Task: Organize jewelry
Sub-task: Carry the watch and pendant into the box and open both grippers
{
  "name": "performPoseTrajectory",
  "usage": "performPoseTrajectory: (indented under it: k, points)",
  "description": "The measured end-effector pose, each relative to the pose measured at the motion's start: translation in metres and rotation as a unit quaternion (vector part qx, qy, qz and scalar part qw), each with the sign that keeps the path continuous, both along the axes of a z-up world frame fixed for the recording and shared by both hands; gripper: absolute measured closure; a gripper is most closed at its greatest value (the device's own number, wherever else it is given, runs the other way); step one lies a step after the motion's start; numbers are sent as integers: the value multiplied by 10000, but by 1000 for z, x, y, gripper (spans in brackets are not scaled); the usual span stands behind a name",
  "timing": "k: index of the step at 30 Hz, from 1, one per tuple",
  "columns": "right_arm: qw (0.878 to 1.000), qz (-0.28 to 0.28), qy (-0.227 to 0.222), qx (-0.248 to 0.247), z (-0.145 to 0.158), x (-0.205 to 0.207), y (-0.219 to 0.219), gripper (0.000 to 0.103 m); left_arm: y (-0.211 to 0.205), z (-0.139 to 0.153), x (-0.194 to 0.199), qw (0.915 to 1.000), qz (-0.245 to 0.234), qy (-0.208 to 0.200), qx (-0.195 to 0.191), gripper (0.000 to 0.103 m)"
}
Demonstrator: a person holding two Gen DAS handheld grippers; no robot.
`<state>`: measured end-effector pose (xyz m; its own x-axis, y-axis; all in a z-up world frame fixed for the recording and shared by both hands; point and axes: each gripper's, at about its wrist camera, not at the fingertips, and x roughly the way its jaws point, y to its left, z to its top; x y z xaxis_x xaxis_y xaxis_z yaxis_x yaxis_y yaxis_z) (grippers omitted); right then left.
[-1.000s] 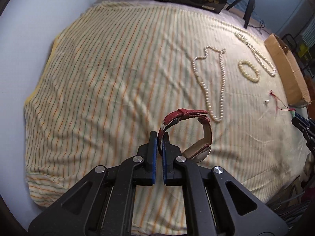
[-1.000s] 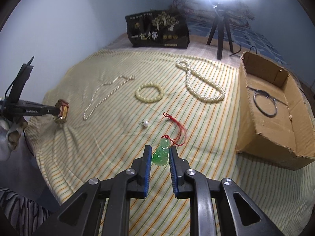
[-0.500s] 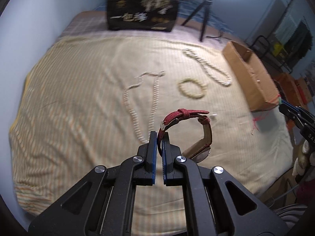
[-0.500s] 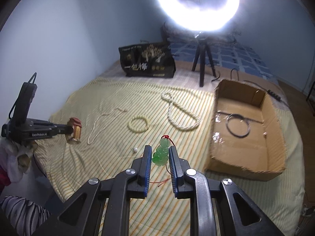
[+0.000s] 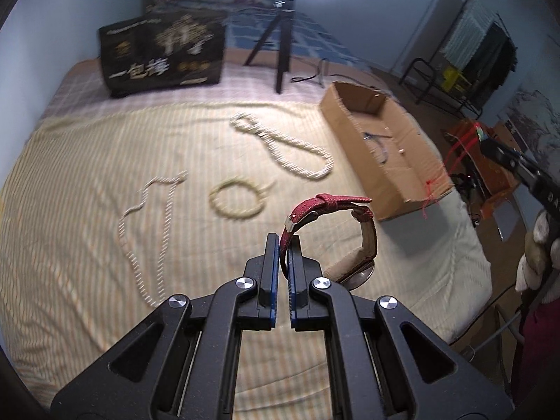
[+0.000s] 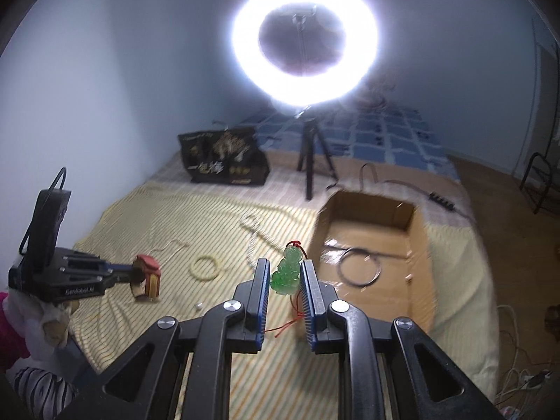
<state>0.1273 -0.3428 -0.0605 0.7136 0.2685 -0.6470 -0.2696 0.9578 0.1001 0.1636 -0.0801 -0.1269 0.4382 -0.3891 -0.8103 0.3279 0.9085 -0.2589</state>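
While both hands carry a piece clear of the bed, the step in hand looks like the transfer to the cardboard box.

Left wrist view: the left gripper (image 5: 284, 245), bottom centre, has its jaws pressed together on the red strap of a watch (image 5: 336, 234), whose loop curls up and to the right of the fingers. The cardboard box (image 5: 385, 161) lies open at right of centre on the striped bedspread (image 5: 87, 210). Three pale bead pieces lie on the cloth: a thin necklace (image 5: 150, 224) at left, a bracelet (image 5: 236, 201) in the middle, a thick necklace (image 5: 290, 150) above it. At the right edge the right gripper shows only in part.

Right wrist view: the right gripper (image 6: 284, 276) pinches a green pendant (image 6: 287, 273), its red cord (image 6: 294, 315) hanging below. The box sits just right of centre, a dark ring (image 6: 360, 266) already inside. The next move probably calls for bringing each piece over the box's near wall before letting go; the dangling cord could catch on that edge. A tripod (image 6: 311, 161) with a ring light (image 6: 304, 38) stands behind the box, a dark bag (image 6: 224, 161) to its left.
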Motion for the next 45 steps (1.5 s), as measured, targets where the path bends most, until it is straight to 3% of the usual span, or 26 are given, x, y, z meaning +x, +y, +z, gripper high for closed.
performPoseTrajectory:
  k: [7,16,30,45]
  points:
    - [9996,-203,-185,-87,15,23,-23,87,-44,7,16,9995,-281,-102,-136,101]
    - [9991,-344,-174,-149,13,61,-45,87,-99,4,35,9980,-584,-115,-203,101]
    - [9982,-572,16,-165,-7,123,-75,87,-161,-12,55,9961,-849,-34,-239,101]
    - [9964,-712,430,-150,-50,160,-88,86,-188,-30,69,9956,-921,100,-171,100]
